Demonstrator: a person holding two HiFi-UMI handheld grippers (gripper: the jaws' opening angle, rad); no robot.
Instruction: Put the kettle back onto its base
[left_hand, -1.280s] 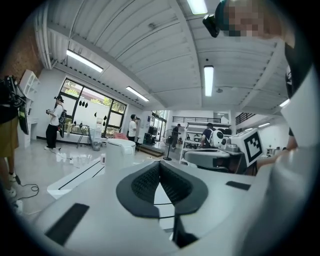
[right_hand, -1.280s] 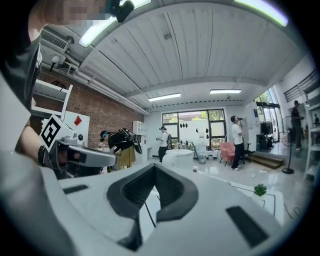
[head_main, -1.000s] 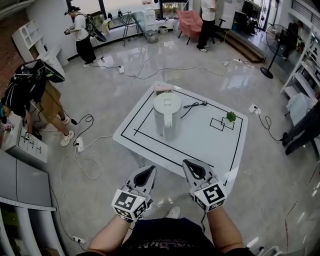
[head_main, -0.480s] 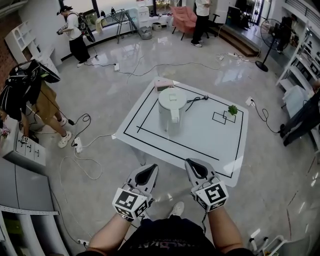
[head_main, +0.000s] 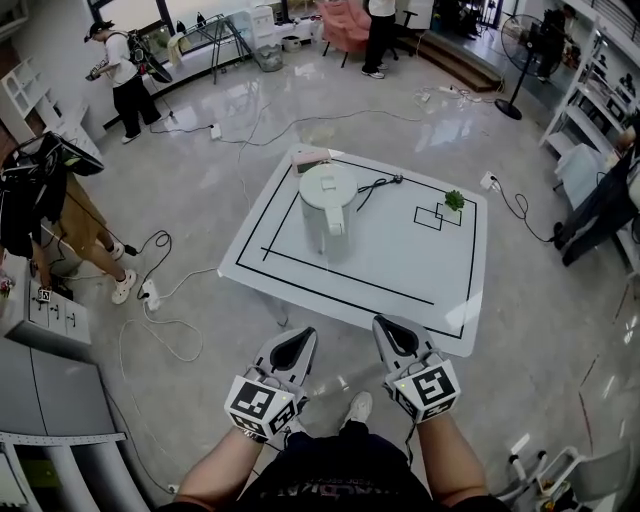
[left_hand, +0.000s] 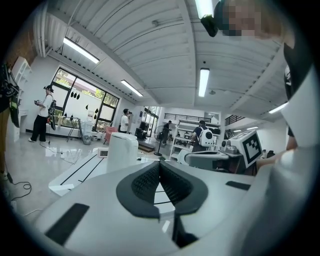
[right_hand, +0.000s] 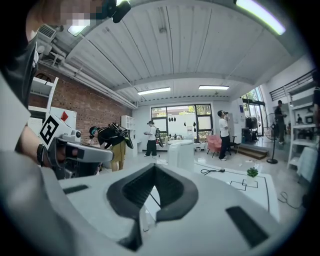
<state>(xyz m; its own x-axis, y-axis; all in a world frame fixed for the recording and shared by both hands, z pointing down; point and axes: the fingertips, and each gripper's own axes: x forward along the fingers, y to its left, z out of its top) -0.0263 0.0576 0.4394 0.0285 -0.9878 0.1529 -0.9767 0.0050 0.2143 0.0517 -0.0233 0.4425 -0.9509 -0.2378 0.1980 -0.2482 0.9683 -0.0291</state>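
The left hand-held gripper (head_main: 296, 338) has its jaws pressed together with nothing between them, the ribbed dark pads (left_hand: 150, 181) meeting along a thin seam. The right hand-held gripper (head_main: 391, 328) is the same, with its jaws closed and empty. The two are held side by side, a little apart, over the floor just short of the near edge of the surface (head_main: 400, 272). Both point toward it. Each carries a marker cube, the left cube (head_main: 262, 404) and the right cube (head_main: 428, 388), at the end of a bare forearm. A pale shoe (head_main: 358, 407) shows between the forearms.

On the white surface, inside a rectangle of black tape lines (head_main: 340, 272), the white electric kettle (head_main: 327, 205) stands upright with its lid shut, well apart from both grippers. Its handle faces the near side. Whether a base sits under it cannot be told. A black power cord (head_main: 372, 186) lies on the surface just right of the kettle. A small pinkish box (head_main: 311, 157) sits at the far corner behind the kettle. A little green plant (head_main: 455, 200) stands toward the right edge, beside two small taped squares.

Loose cables and a power strip (head_main: 150, 293) lie on the glossy floor around the surface. A person in a white top (head_main: 120, 72) stands at the far left and another bends over (head_main: 45, 195) nearer by. A standing fan (head_main: 515, 45) is at the far right.
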